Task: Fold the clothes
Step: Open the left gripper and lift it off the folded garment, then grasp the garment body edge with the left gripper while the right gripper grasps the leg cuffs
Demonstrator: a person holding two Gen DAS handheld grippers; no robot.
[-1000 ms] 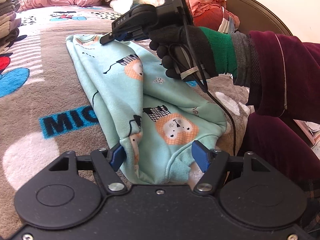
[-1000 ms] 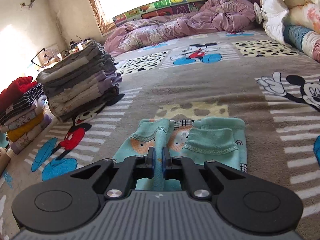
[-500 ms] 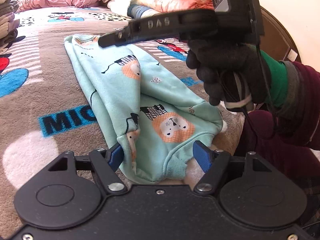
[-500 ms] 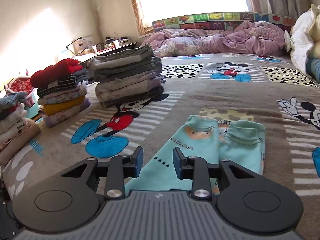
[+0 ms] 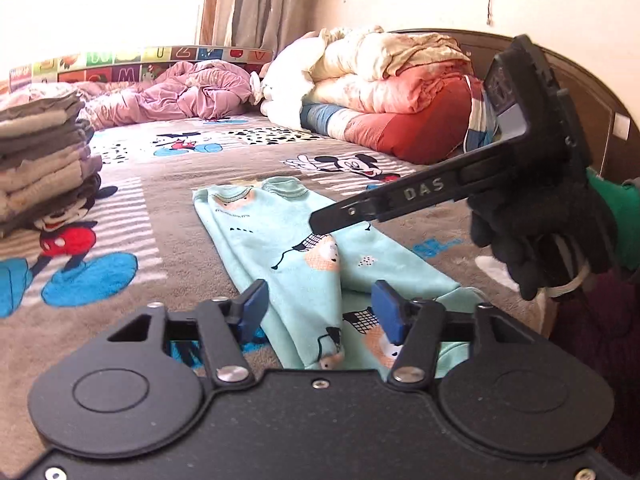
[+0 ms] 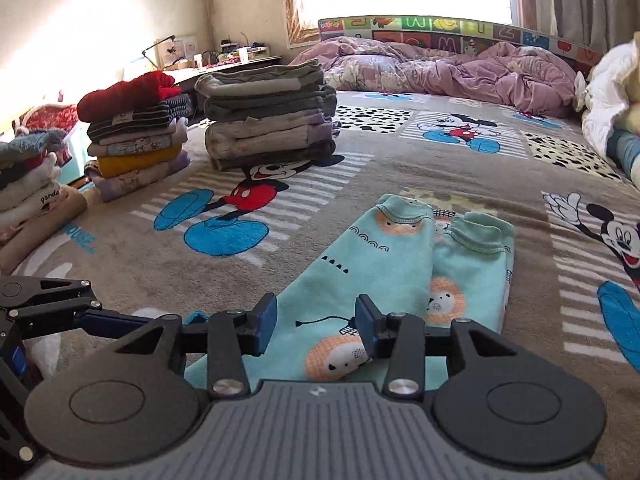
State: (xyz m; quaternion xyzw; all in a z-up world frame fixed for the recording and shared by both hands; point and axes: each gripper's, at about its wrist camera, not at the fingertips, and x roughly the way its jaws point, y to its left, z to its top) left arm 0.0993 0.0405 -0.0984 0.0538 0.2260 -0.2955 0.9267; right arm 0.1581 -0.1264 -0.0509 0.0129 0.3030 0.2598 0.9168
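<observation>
Mint-green children's trousers with lion prints (image 5: 280,248) lie folded lengthwise on the Mickey Mouse blanket (image 5: 168,176), legs side by side, cuffs at the far end. They also show in the right wrist view (image 6: 384,272). My left gripper (image 5: 320,308) is open and empty, raised just above the waist end. My right gripper (image 6: 316,320) is open and empty above the middle of the trousers. In the left wrist view the right gripper (image 5: 320,222) reaches in from the right, held by a black-gloved hand (image 5: 536,240).
Stacks of folded clothes stand to the left: a grey stack (image 6: 268,116), a stack topped with red (image 6: 136,132), another at the far left (image 6: 28,184). A pink duvet (image 6: 440,68) lies at the back. Piled bedding (image 5: 392,92) lies to the right.
My right gripper let go of the trouser fabric, opened, and drew back and up. My left gripper stayed open and lifted, tilting up from the waist end.
</observation>
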